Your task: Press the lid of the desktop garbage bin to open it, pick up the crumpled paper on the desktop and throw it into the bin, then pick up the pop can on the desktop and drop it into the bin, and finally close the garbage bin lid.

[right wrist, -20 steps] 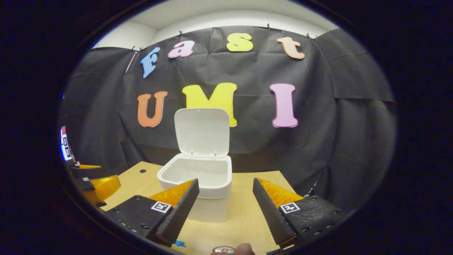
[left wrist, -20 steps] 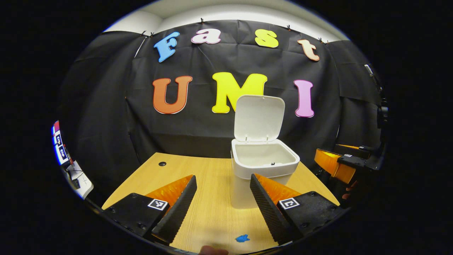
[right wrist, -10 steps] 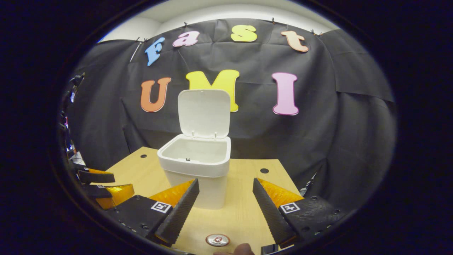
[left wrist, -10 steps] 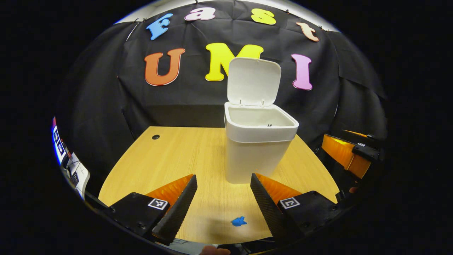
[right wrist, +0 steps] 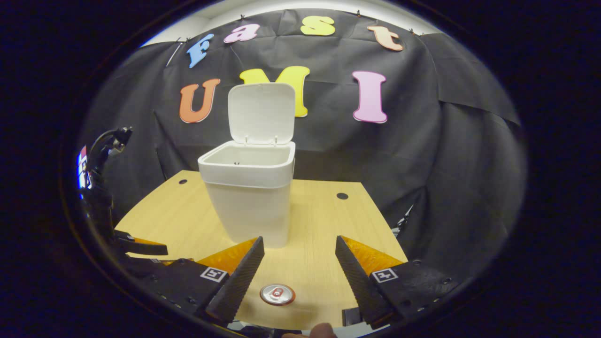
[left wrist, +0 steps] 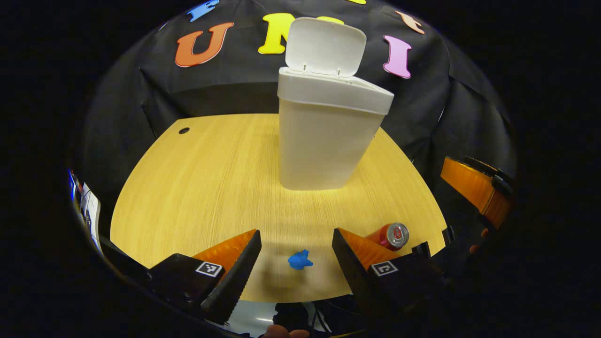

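Black cloth backs the worktop [left wrist: 197, 178], where the bin [left wrist: 324, 136] stands mid-worktop, lid [left wrist: 325, 47] up. My left claw [left wrist: 296, 265] gapes over the blue crumpled paper [left wrist: 300, 259] at the near edge, ready to descend; the can [right wrist: 277, 294] waits between my open right claw [right wrist: 299, 277].

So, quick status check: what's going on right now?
Both grippers open, holding nothing. Bin lid up. Left gripper lined up on blue crumpled paper; right gripper over upright pop can. Nothing in the way.
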### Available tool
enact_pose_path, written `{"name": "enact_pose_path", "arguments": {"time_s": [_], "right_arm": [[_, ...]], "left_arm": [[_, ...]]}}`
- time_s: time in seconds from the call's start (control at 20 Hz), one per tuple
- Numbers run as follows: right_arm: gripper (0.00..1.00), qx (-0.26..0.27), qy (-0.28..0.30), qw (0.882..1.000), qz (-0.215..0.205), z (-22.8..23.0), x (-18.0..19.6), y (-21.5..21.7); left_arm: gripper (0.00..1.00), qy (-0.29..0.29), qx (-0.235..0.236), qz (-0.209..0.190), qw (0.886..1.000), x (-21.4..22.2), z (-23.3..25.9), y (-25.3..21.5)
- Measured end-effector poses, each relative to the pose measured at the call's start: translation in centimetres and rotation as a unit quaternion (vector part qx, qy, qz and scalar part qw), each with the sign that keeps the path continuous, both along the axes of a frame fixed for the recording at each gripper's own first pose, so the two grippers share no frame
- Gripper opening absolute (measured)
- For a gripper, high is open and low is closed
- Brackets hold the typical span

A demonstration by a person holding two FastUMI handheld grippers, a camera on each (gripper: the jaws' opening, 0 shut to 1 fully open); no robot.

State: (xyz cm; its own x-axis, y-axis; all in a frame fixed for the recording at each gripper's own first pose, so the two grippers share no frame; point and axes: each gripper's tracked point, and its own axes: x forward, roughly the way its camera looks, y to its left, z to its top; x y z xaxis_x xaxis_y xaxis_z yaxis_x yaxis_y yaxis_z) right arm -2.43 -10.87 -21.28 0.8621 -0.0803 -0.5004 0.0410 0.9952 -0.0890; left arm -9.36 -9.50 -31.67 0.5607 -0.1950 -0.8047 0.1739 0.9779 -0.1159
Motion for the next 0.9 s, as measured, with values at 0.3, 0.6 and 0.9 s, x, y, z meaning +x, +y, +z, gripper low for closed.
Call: {"name": "enact_pose_path", "arguments": {"time_s": [0.3, 0.6, 0.9], "right_arm": [[0.98, 0.0, 0.033, 0.999, -0.013, -2.5, -1.6, -0.8], [0.98, -0.006, 0.071, 0.997, -0.019, -4.9, -2.7, -1.7], [0.95, -0.018, 0.085, 0.996, -0.007, -5.9, -3.3, -1.0]], "left_arm": [[0.99, 0.056, 0.011, 0.003, 0.998, -2.1, -5.4, -0.3], [0.99, 0.07, 0.036, 0.015, 0.997, -2.7, -9.6, 0.0], [0.99, 0.095, 0.031, 0.019, 0.995, -3.2, -11.7, -0.2]]}}
